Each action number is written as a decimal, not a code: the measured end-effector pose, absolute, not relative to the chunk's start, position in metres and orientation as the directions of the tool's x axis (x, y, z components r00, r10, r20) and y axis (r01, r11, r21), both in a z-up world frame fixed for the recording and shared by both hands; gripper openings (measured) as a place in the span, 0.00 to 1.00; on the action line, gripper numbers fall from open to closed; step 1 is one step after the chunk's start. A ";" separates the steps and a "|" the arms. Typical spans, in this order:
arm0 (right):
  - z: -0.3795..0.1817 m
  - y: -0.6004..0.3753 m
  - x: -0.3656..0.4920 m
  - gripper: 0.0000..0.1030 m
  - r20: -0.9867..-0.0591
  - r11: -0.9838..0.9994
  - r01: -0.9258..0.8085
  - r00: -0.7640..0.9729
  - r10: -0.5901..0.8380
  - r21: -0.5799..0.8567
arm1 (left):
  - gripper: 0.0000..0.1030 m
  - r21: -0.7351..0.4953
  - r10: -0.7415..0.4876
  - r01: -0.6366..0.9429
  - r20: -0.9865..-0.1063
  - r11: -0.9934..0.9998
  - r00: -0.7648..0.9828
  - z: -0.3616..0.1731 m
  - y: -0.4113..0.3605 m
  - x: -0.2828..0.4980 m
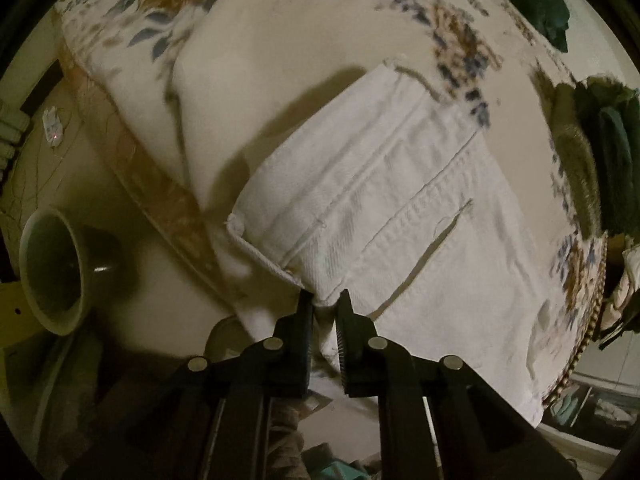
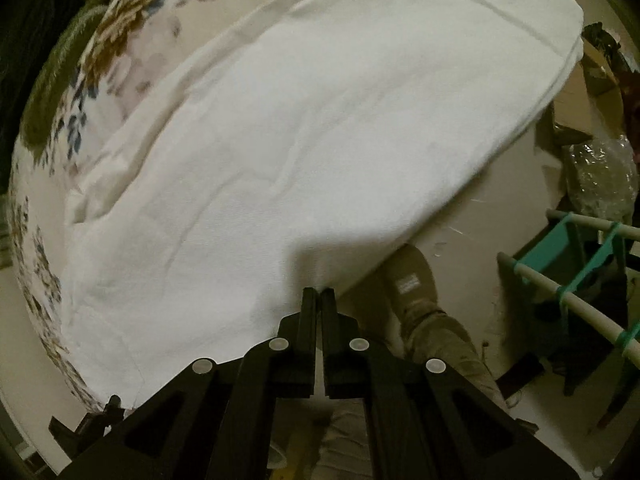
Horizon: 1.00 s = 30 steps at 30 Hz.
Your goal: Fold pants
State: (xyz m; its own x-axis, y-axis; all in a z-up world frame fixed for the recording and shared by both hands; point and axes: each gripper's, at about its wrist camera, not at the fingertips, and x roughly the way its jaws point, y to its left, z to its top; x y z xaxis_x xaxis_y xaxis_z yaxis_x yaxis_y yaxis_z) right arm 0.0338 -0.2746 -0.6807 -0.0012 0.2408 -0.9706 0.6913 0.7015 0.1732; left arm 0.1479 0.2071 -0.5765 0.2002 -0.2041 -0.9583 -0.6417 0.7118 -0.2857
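I have the white pants (image 1: 400, 208) lying on a floral bedspread (image 1: 452, 32) that covers a round surface, with the near edge of the cloth hanging over the rim toward me. Through the left wrist camera I see the waistband end, with its seams and a slit pocket. My left gripper (image 1: 325, 300) points steeply down at that edge, its jaws nearly closed and pinching a corner of the waistband between the fingertips. Off to the left, down on the floor, stands a green vase (image 1: 56, 268). Dark green clothes (image 1: 608, 152) are piled at the right of the bedspread.

Through the right wrist camera the pants (image 2: 312, 132) spread out as a broad white sheet. My right gripper (image 2: 319, 294) also points down, jaws fully together, clamped on the near hem of the cloth. Below it I see a person's trouser leg and shoe (image 2: 412, 280), and a drying rack (image 2: 576, 280) at right.
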 end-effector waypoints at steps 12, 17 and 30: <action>-0.629 -0.210 0.147 0.61 -0.957 0.925 0.277 -0.051 0.285 0.260 | 0.91 -0.066 -0.018 -0.452 -0.994 0.889 0.110 -0.517 0.152 0.179; -0.640 -0.146 0.241 0.62 -0.986 0.985 -0.063 -0.037 0.160 0.162 | 0.91 0.021 0.075 -0.252 -0.976 0.967 0.205 -0.505 0.081 0.239; -0.663 -0.178 0.314 0.35 -0.961 0.968 -0.061 -0.148 0.233 0.244 | 0.91 -0.085 -0.079 -0.029 -0.983 0.996 0.163 -0.534 0.007 0.312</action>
State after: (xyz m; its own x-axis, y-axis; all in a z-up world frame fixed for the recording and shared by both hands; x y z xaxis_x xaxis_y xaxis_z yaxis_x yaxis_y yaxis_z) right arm 0.3145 -0.1775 -0.6627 -0.1483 0.2333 -0.9610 -0.0606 0.9678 0.2443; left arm 0.3123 0.0075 -0.5339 0.1627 -0.0795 -0.9835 -0.0286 0.9959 -0.0852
